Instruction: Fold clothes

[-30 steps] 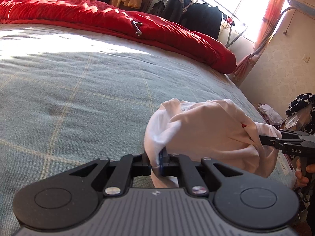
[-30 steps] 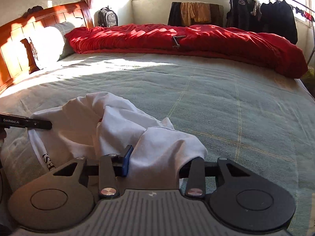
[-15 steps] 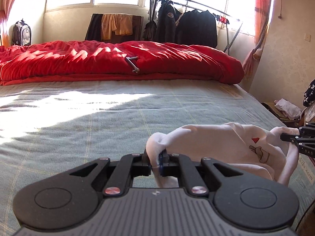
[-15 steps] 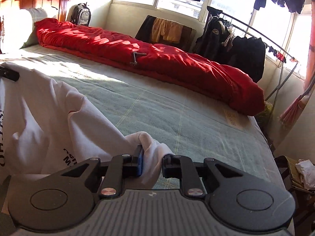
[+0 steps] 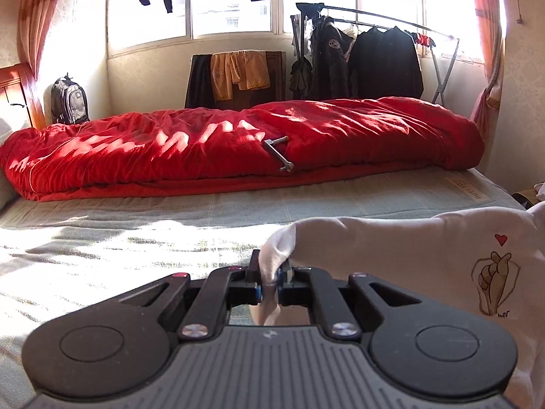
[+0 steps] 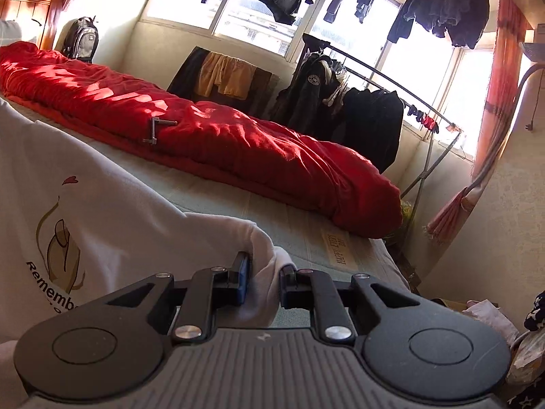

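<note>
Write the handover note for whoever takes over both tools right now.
Left tool: shut on one edge of the white T-shirt.
Right tool: shut on another bunch of the same shirt.
The shirt hangs stretched between the two tools above the green bedsheet, printed side towards the cameras. A red duvet lies rolled along the far side of the bed.
Done: shirt picked up and spread.
Left: lay it flat, then fold; no fold shows yet.

The white sweatshirt pinched in the left gripper is soft matt cloth with a flat printed motif; the same knit bunches between the matt black plastic fingers of the right gripper. Beyond both tongs lie a woven, slightly rough grey-green bedspread, a crinkled red quilt with faint sheen, and a bare metal crank.
</note>
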Motion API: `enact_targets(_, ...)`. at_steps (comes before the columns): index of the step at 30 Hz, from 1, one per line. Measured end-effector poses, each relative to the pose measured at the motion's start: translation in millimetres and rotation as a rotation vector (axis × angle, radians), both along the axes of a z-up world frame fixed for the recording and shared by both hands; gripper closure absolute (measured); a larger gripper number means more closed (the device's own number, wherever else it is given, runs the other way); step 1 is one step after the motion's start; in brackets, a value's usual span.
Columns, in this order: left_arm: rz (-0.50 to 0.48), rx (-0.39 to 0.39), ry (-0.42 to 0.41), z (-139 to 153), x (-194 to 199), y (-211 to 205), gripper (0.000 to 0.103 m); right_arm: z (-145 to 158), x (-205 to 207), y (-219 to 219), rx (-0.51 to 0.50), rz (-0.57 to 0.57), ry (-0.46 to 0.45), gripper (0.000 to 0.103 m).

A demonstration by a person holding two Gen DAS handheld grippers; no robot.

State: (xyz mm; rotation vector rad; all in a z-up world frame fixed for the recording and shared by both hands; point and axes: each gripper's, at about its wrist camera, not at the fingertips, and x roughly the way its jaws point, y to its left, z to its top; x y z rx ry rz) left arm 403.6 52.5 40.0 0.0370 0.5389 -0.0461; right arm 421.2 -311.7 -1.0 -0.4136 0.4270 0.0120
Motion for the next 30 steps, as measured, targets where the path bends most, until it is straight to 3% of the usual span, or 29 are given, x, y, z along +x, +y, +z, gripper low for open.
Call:
enact_targets(2,0.02,-0.003,0.008,-9,9,-1,0.096,-15,16,5,-0.021,-0.005,0.017,0.084)
enact_targets(4,0.003,-0.012,0.065,-25,17,0,0.096,-35,35,11,-0.012,0.01,0.103,0.083)
enact_targets(9,-0.023,-0.064,0.192,-61,16,9,0.092,-77,43,15,0.027,0.026,0.259,0.064)
enact_targets(13,-0.045,-0.106,0.294,-91,16,16,0.091,-74,23,7,0.067,0.033,0.294,0.056)
enact_targets(14,-0.053,-0.109,0.294,-89,8,17,0.089,-68,15,4,0.08,0.04,0.296,0.054)
enact_targets(16,-0.072,-0.113,0.29,-83,-9,19,0.081,-57,-6,1,0.097,0.063,0.287,0.038)
enact_targets(18,-0.096,-0.115,0.287,-76,-27,19,0.066,-45,-30,0,0.115,0.091,0.269,0.022)
enact_targets(20,-0.125,-0.12,0.278,-68,-48,17,0.063,-35,-56,2,0.14,0.126,0.268,0.009)
enact_targets(24,-0.182,-0.116,0.248,-54,-97,7,0.056,-22,-109,15,0.182,0.193,0.298,0.005)
enact_targets(30,-0.265,-0.053,0.163,-44,-173,-23,0.051,-21,-192,46,0.154,0.209,0.236,0.0)
